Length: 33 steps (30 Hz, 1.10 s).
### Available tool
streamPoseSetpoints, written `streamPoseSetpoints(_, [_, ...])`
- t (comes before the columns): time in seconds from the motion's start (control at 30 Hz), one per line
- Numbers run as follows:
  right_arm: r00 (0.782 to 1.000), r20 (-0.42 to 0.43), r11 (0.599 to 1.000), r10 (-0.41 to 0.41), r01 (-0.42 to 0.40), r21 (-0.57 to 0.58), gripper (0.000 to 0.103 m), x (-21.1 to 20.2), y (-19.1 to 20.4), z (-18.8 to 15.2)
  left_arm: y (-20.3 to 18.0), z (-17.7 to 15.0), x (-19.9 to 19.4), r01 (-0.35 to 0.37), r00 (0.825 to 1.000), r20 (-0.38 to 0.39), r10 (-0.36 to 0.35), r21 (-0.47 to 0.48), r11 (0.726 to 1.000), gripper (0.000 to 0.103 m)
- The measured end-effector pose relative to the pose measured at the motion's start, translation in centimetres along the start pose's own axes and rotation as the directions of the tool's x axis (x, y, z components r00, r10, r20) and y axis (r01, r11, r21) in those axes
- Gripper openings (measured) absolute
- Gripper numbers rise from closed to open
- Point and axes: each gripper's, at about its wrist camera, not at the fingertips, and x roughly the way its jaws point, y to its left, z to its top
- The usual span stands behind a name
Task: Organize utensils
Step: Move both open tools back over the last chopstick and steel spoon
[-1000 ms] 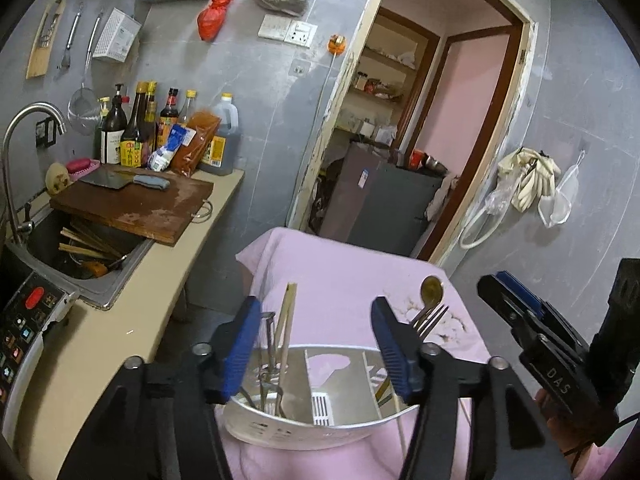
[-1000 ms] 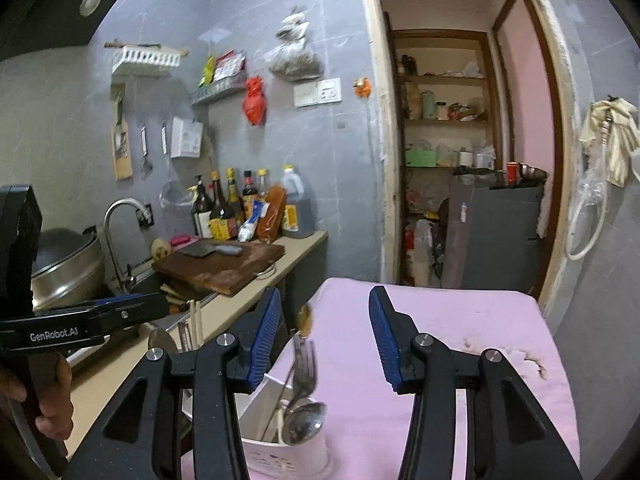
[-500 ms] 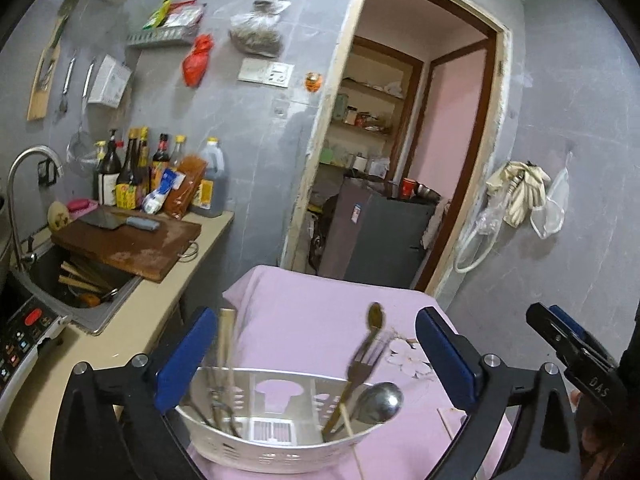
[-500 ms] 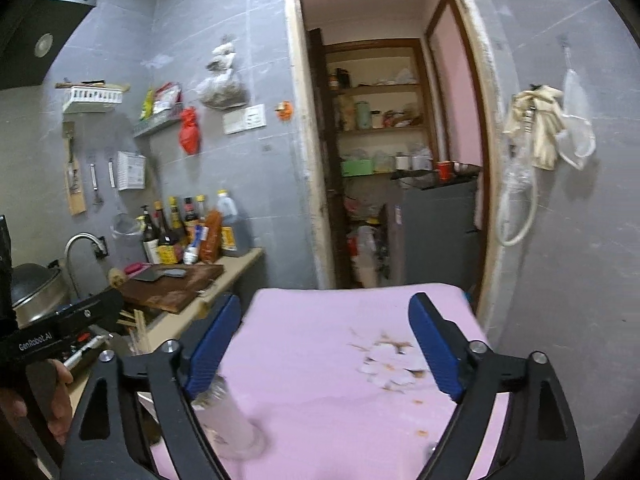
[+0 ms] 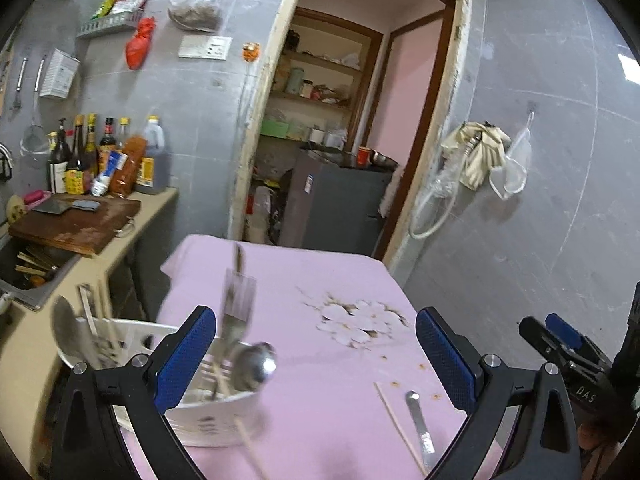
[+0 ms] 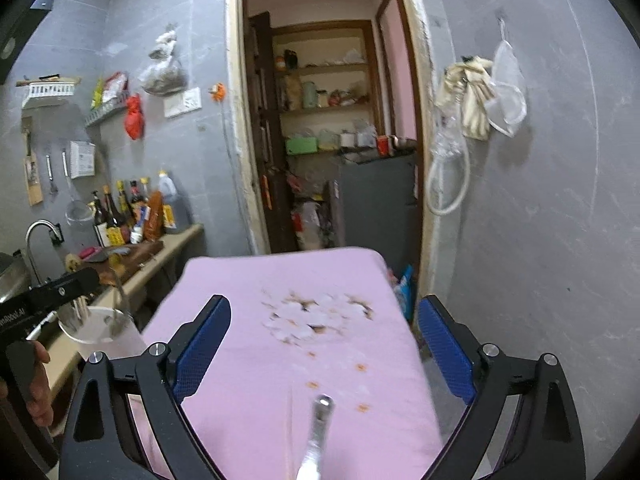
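I am holding both tools wide and empty. The left hand-held gripper (image 5: 316, 354) is standing released, nothing between its pads. The right hand-held gripper (image 6: 324, 350) has just been opening its jaws, and nothing is sitting between them either.

Nearest to me, a metal utensil handle (image 6: 318, 432) is lying flat on the pink-covered worktop (image 6: 280, 276), pointing away between the right jaws. In the left view a loose chopstick (image 5: 400, 426) is lying just beside it, and another chopstick (image 5: 250, 454) is lying near the bottom edge.

A little farther and to the left, the white utensil caddy (image 5: 208, 420) is sitting at the worktop's near left corner, already holding a fork (image 5: 236, 308), a spoon (image 5: 254, 364) and upright chopsticks (image 5: 96, 320).

I judge I am between picks: some pieces are stowed, these strays are not. The next move calls for lowering the right jaws over the flat handle, pinching it squarely, lifting, then carrying it left to the caddy.
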Motion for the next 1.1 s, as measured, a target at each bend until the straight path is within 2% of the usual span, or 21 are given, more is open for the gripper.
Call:
streamPoseSetpoints(0.2, [0.999,-0.042,1.000,-0.002,0.002,-0.004,0.092,1.4,-3.5,-2.4,-2.5,-2.2,2.1,0.001,1.000,-0.025,-0.002,-0.021,1.000,0.101])
streamPoseSetpoints(0.3, [0.996,-0.088,1.000,-0.009,0.009,0.002,0.092,3.0,-5.1,-4.3,-3.6,-4.2,3.9,0.000,0.998,-0.062,-0.002,-0.030,1.000,0.101])
streamPoseSetpoints(0.5, [0.984,-0.180,1.000,0.011,-0.007,0.024,0.092,5.8,-7.2,-7.7,-4.8,-7.2,7.6,-0.014,0.984,-0.176,0.008,-0.037,0.999,0.101])
streamPoseSetpoints(0.63, [0.969,-0.247,1.000,0.030,-0.029,0.009,0.092,7.7,-7.6,-9.7,-5.0,-8.3,9.7,-0.025,0.966,-0.260,0.012,-0.044,0.999,0.099])
streamPoseSetpoints(0.7, [0.962,-0.271,0.999,0.036,-0.038,-0.003,0.092,8.4,-7.5,-10.4,-5.1,-8.7,10.5,-0.030,0.958,-0.285,0.017,-0.043,0.999,0.095])
streamPoseSetpoints(0.77, [0.955,-0.292,0.998,0.049,-0.056,-0.015,0.092,9.0,-7.2,-10.9,-5.2,-9.2,11.3,-0.026,0.945,-0.328,0.014,-0.031,0.999,0.087])
streamPoseSetpoints(0.83, [0.949,-0.309,0.997,0.061,-0.073,-0.030,0.092,9.5,-6.7,-11.3,-5.1,-9.6,12.1,-0.018,0.932,-0.361,0.005,-0.035,0.999,0.084])
streamPoseSetpoints(1.1, [0.924,-0.375,0.989,0.076,-0.117,-0.089,0.092,10.9,-4.2,-12.4,-3.8,-10.6,13.9,-0.024,0.895,-0.446,-0.021,-0.096,0.995,0.075])
